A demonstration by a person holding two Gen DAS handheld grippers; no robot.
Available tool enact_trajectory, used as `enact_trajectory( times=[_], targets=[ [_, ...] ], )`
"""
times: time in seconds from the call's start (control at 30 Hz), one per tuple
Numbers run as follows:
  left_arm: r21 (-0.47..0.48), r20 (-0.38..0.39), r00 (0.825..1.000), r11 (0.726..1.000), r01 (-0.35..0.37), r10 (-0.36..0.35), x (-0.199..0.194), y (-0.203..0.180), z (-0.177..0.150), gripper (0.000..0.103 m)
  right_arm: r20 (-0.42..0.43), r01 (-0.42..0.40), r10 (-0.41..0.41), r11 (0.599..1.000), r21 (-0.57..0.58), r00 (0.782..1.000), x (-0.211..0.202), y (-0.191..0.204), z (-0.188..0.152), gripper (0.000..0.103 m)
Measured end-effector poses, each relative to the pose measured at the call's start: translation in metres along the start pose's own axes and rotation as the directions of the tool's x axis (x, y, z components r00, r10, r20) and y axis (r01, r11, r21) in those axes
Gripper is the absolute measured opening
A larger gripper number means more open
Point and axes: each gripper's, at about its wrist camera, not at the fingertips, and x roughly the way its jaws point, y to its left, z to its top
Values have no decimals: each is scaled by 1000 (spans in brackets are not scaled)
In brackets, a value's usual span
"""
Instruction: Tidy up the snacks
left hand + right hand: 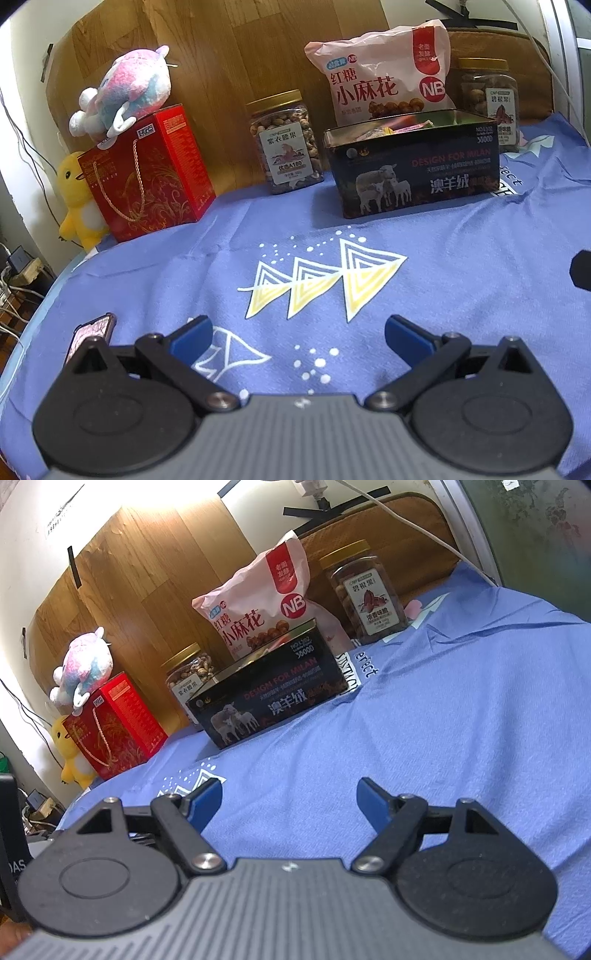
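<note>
A black tin box [413, 162] with sheep on its side stands open at the back of the blue cloth, with small snack packets inside; it also shows in the right wrist view [269, 698]. Behind it leans a pink snack bag [380, 74] [258, 602]. A nut jar [284, 142] [188, 679] stands left of the box and a second jar [487, 99] [365, 590] right of it. My left gripper [297, 334] is open and empty, low over the cloth. My right gripper [290, 797] is open and empty too.
A red gift box [147, 173] with a pink plush toy [125, 92] on top stands at the back left, a yellow plush duck [75, 199] beside it. A phone [92, 332] lies near the cloth's left edge. A wooden board [221, 55] backs the table.
</note>
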Motion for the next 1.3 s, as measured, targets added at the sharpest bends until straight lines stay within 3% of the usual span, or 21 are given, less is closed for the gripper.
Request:
enact_trajectory(
  times=[1.3],
  targets=[
    [2, 4, 999, 999, 45, -45, -9, 0, 2, 103, 29, -25, 26, 999, -41, 999, -4, 5, 3, 82]
  ],
)
